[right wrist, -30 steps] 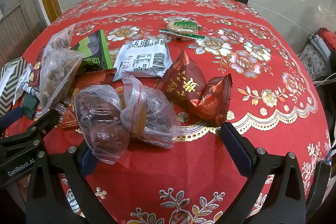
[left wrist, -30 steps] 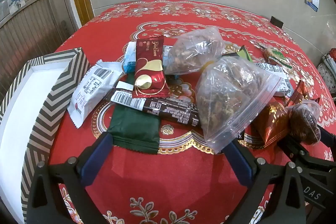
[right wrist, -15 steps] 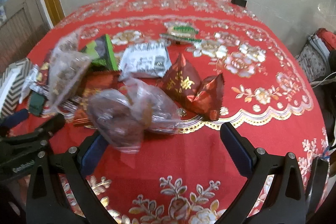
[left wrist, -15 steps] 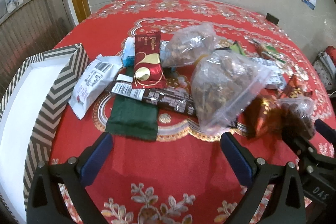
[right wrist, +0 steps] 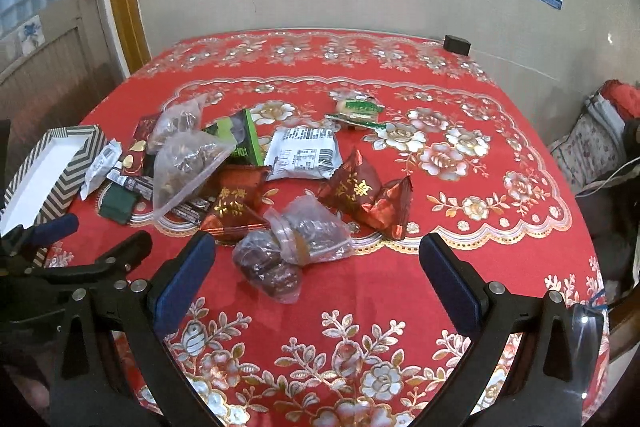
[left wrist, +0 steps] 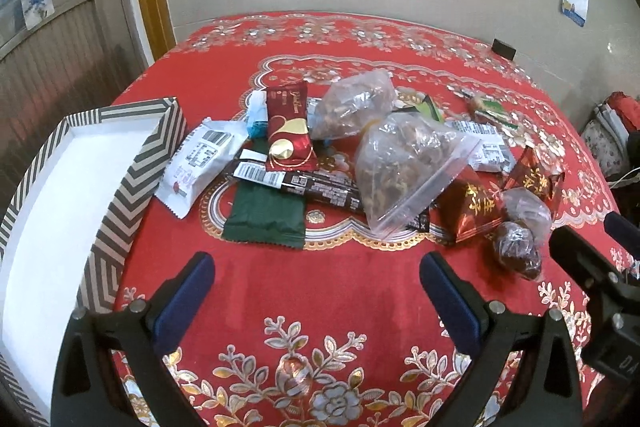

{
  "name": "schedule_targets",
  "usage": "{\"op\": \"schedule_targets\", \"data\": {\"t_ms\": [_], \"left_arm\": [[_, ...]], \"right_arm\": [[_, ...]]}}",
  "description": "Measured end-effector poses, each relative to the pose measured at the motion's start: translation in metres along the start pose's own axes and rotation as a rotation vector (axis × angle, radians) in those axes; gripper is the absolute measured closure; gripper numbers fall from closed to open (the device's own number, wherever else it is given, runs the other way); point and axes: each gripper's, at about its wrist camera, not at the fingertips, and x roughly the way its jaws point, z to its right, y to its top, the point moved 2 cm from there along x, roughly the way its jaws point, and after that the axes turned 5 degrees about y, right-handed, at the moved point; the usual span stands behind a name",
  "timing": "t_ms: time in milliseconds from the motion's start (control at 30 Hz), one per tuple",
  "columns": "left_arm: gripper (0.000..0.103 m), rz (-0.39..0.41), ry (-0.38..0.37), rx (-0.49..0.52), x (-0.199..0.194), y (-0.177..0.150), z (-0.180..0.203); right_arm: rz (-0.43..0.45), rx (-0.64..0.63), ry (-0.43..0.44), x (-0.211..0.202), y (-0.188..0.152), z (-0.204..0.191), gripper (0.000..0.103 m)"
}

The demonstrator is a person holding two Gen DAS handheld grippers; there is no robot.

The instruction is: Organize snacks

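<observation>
A pile of snacks lies on the red tablecloth. In the left wrist view: a white packet (left wrist: 200,163), a green packet (left wrist: 264,217), a dark bar (left wrist: 304,185), a red gold packet (left wrist: 288,135), two clear bags of nuts (left wrist: 408,167). A small clear bag of dark fruit (right wrist: 292,247) lies in front of my right gripper (right wrist: 316,279), which is open and empty. My left gripper (left wrist: 316,291) is open and empty, short of the green packet. A striped box (left wrist: 132,179) with a white inside stands at the left.
Red pyramid packets (right wrist: 368,195), a white barcode packet (right wrist: 304,155), a green-black packet (right wrist: 240,139) and a small green snack (right wrist: 360,111) lie farther back. A black block (right wrist: 456,45) sits at the table's far edge by the wall. Bags stand at the right (right wrist: 600,147).
Both grippers have pulled back and up from the pile, so the snacks look smaller and farther. The small bag of dark fruit now lies clear of the right gripper's fingers.
</observation>
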Motion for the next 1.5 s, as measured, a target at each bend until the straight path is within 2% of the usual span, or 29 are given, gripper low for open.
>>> {"op": "schedule_targets", "data": {"t_ms": [1033, 1333, 1500], "left_arm": [[0.000, -0.023, -0.021, 0.022, 0.015, 0.007, -0.013], [0.000, -0.022, -0.003, 0.044, 0.024, 0.018, -0.031], [0.000, -0.042, -0.023, 0.040, 0.031, 0.022, -0.047]], "right_arm": [[-0.022, -0.003, -0.003, 0.008, 0.001, -0.005, 0.001], [-0.027, 0.000, 0.002, 0.011, 0.004, -0.007, 0.001], [-0.025, -0.009, -0.001, 0.013, 0.006, -0.012, 0.001]]}}
